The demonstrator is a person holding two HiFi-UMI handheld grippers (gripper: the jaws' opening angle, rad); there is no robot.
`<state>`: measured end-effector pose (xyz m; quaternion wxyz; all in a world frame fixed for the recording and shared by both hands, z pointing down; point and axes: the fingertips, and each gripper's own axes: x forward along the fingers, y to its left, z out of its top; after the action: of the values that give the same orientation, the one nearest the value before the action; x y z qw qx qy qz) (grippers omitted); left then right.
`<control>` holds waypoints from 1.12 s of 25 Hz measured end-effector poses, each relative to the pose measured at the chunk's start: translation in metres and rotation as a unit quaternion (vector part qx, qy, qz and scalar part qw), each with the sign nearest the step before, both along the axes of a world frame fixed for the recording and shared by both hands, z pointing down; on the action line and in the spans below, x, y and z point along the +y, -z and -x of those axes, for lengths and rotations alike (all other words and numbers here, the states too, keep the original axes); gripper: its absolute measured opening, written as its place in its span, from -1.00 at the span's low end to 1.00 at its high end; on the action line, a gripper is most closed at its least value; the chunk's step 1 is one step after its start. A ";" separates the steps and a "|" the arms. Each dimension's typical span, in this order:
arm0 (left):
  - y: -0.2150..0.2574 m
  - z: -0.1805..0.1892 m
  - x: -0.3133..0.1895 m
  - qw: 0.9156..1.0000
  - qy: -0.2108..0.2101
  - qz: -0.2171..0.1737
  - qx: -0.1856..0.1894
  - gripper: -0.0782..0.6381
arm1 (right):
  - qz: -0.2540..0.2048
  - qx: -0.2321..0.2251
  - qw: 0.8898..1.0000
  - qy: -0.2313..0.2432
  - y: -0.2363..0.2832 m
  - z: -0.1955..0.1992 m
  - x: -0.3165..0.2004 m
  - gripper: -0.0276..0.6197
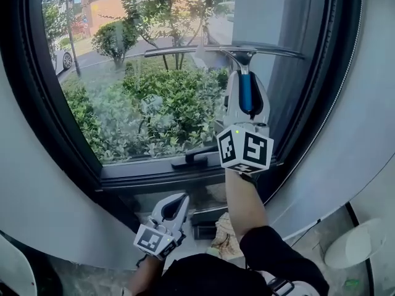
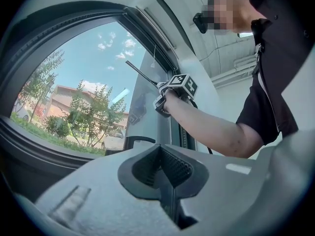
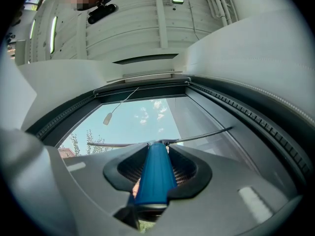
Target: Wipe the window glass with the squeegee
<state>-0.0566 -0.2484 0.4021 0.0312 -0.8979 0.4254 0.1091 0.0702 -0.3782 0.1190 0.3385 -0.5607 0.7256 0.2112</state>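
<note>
The squeegee (image 1: 245,90) has a blue handle (image 3: 154,174) and a long thin blade (image 1: 222,50). My right gripper (image 1: 246,94) is shut on that handle and holds it upright against the window glass (image 1: 142,85), with the blade lying level across the upper middle of the pane. In the right gripper view the blade (image 3: 197,137) runs across the glass just past the jaws. My left gripper (image 1: 173,208) hangs low beneath the sill, shut and holding nothing. The left gripper view shows the raised right gripper (image 2: 178,88) with the blade (image 2: 141,74) on the pane.
A dark frame (image 1: 55,128) rings the window, with a black latch handle (image 1: 194,158) on its bottom rail. Grey curved wall surrounds it. Bushes, trees and a building lie outside. A cloth (image 1: 227,236) rests below the sill, near my right arm.
</note>
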 end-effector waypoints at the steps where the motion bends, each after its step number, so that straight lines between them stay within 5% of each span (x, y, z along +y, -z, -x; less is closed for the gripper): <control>1: -0.001 0.000 0.001 1.000 0.001 0.002 0.002 -0.78 | 0.001 0.001 1.000 0.000 -0.003 0.000 0.000 -0.51; 28: -0.018 0.003 0.010 0.999 0.014 0.027 0.014 -0.78 | 0.032 -0.001 0.999 -0.003 -0.043 0.000 0.005 -0.51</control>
<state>-0.0598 -0.2381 0.4198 0.0023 -0.8906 0.4414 0.1093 0.0700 -0.3733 0.1624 0.3204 -0.5734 0.7300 0.1888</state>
